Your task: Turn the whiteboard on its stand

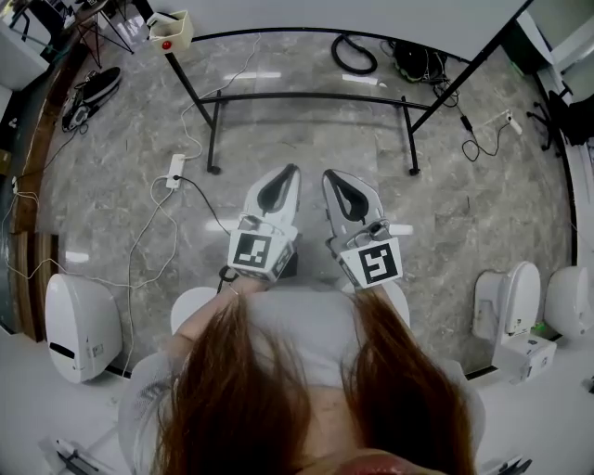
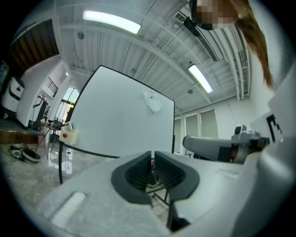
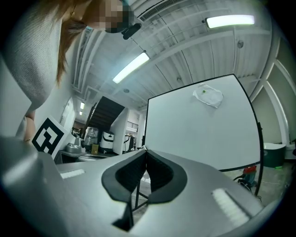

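Hair (image 1: 232, 390) hides arms. Left gripper (image 1: 290, 170), right gripper (image 1: 329, 174) both clenched, empty. Whiteboard (image 1: 325, 14) cut off at top; stand (image 1: 306, 96), cables (image 1: 153, 237) on floor (image 1: 483, 213).

My left gripper (image 2: 152, 155) covers the lower right corner of the large white rectangular whiteboard (image 2: 115, 120) ahead of it, along with most of the black tubular metal stand (image 2: 60, 159) below. My right gripper (image 3: 145, 152) hides the board's lower left corner. From my head, the board runs off the picture's top edge beyond both grippers. My hands on the grips are out of sight under the marker cubes (image 1: 263, 252) and my long reddish hair (image 1: 241, 399). High on the board sits a small crumpled white thing (image 3: 208, 96); cloth or paper, I cannot tell. Left of my left gripper, at the stand's end, the small cream box with a red knob (image 2: 68, 134) is too small to identify.
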A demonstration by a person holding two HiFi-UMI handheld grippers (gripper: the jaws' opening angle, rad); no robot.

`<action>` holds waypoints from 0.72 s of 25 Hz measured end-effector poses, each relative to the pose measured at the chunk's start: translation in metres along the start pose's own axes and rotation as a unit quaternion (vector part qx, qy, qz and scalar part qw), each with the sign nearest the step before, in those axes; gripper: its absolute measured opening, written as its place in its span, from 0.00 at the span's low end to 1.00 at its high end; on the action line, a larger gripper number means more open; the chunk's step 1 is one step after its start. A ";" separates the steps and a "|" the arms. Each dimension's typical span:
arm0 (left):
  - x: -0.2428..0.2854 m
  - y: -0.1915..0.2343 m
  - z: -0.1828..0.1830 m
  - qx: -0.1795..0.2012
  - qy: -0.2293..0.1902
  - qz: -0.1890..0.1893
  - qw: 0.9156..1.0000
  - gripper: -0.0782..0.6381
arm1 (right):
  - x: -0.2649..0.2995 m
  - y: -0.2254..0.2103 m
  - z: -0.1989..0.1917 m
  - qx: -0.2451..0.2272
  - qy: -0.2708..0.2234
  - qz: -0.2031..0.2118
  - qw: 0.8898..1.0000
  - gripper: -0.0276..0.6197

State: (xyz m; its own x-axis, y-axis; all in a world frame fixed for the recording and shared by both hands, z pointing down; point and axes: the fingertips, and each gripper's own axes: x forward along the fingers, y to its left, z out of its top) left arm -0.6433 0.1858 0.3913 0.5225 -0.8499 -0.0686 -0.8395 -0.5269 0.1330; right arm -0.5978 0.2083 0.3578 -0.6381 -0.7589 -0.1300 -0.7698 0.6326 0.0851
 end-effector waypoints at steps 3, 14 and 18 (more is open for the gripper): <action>0.021 0.008 -0.003 0.011 -0.013 -0.003 1.000 0.13 | 0.010 -0.020 -0.004 0.007 -0.008 -0.014 1.000 0.03; 0.193 0.101 -0.041 -0.019 0.009 -0.025 0.999 0.13 | 0.135 -0.145 -0.067 0.020 0.019 -0.029 0.999 0.03; 0.267 0.138 -0.023 -0.022 0.000 -0.034 0.999 0.13 | 0.201 -0.196 -0.058 0.023 0.006 -0.024 0.999 0.03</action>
State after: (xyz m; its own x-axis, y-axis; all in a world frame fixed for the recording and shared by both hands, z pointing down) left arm -0.6164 -0.1131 0.4145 0.5785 -0.8118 -0.0799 -0.7942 -0.5829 0.1720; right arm -0.5760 -0.0773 0.3724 -0.6001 -0.7908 -0.1203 -0.7986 0.6009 0.0338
